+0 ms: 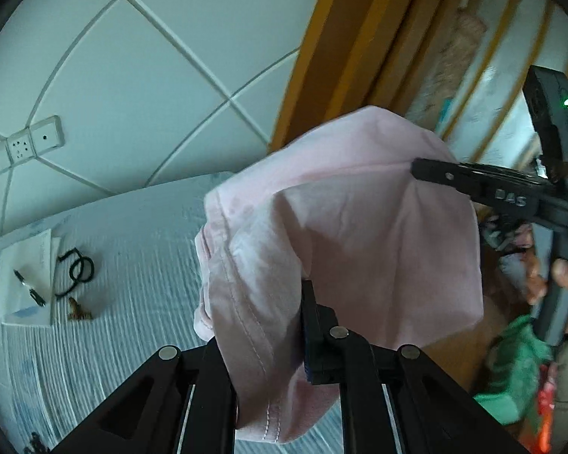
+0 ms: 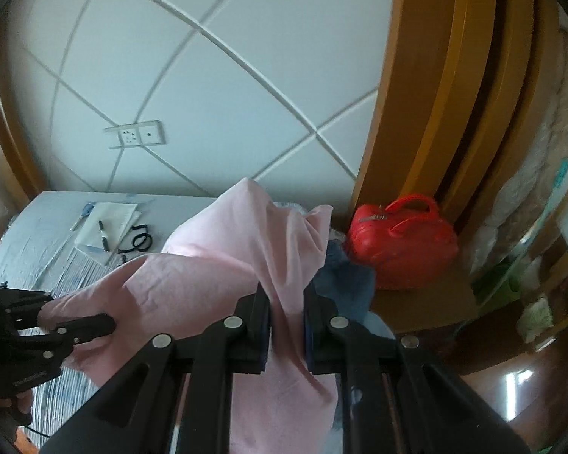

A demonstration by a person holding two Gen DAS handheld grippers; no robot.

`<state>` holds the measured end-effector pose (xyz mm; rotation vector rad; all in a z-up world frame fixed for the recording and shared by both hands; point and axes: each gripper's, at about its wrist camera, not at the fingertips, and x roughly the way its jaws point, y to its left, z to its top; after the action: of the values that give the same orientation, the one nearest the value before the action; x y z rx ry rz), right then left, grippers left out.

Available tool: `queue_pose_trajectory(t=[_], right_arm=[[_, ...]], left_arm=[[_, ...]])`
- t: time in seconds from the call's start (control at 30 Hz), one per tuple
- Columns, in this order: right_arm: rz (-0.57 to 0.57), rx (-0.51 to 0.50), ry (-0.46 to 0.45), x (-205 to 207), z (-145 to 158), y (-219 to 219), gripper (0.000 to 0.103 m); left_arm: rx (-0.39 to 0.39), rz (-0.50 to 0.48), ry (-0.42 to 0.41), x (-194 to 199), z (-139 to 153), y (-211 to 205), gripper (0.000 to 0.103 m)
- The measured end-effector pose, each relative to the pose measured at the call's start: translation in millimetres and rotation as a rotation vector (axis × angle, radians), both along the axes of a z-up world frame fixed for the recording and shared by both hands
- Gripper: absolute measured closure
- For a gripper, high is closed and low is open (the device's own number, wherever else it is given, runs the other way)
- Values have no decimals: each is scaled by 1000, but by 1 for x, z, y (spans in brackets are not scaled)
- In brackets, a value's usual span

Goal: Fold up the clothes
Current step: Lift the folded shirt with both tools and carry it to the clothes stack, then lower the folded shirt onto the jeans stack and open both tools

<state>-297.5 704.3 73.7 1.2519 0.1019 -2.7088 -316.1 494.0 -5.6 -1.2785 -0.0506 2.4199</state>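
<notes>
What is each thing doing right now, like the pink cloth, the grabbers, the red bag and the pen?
Pink cloth: lifted off the bed, bunched and wrinkled, held at two places.
Left gripper: shut on the pink cloth's hemmed edge.
Right gripper: shut on the pink cloth.
Red bag: resting beside the wooden frame; zip state unclear.
Pen: lying on the papers.
Black cord: looped on the bed.

The only lettering I can make out is "DAS", raised in grey on the black arm of the right claw, just behind its fingers, up and to the right of the left claw. Nothing else anywhere reads clearly.
</notes>
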Motion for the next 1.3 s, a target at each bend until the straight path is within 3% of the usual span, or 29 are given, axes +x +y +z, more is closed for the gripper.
queue_pose_trajectory(t=[0.03,0.07,0.1,0.13,0.17,0.27,0.3,0.4,0.47,0.5,0.67,0.97,1.17,1.3], right_arm=[[-5,-14,-25,-9,-10,11,78],[-18,-19,-54,-17,-23,22,65],[-35,-19,-76,-23,-35,31,58],[-56,-13,-92,-26,-46,38,45],[-77,-7,-108,-29,-57,45,37],[-102,-23,-134,-36,-77,63,23],[-103,-34,-135,-35,-79,67,22],[-88,-39,-91,-22,-70,67,20],[-73,-57,-53,-8,-60,65,1],[-68,-73,-34,0,-57,63,0],[-64,-166,6,42,-58,52,0],[-99,-156,-41,115,-102,23,0],[-103,-172,-96,142,-127,17,0],[-111,-164,-104,154,-132,18,0]], left_arm=[[-10,8,-10,-12,-3,15,82],[-28,15,-28,-23,-9,28,66],[-68,19,-65,-30,-24,35,55],[-121,27,-91,-34,-38,43,33],[-163,36,-101,-36,-48,47,22],[-225,42,-98,-39,-63,59,22],[-231,45,-90,-39,-61,61,22],[-250,66,-23,-26,-41,61,22],[-251,85,21,-14,-23,58,22],[-234,86,37,-7,-15,55,22],[-161,53,102,32,11,58,22],[-251,137,245,95,16,74,22],[-322,103,128,95,0,83,22],[-266,63,103,105,-6,86,22]])
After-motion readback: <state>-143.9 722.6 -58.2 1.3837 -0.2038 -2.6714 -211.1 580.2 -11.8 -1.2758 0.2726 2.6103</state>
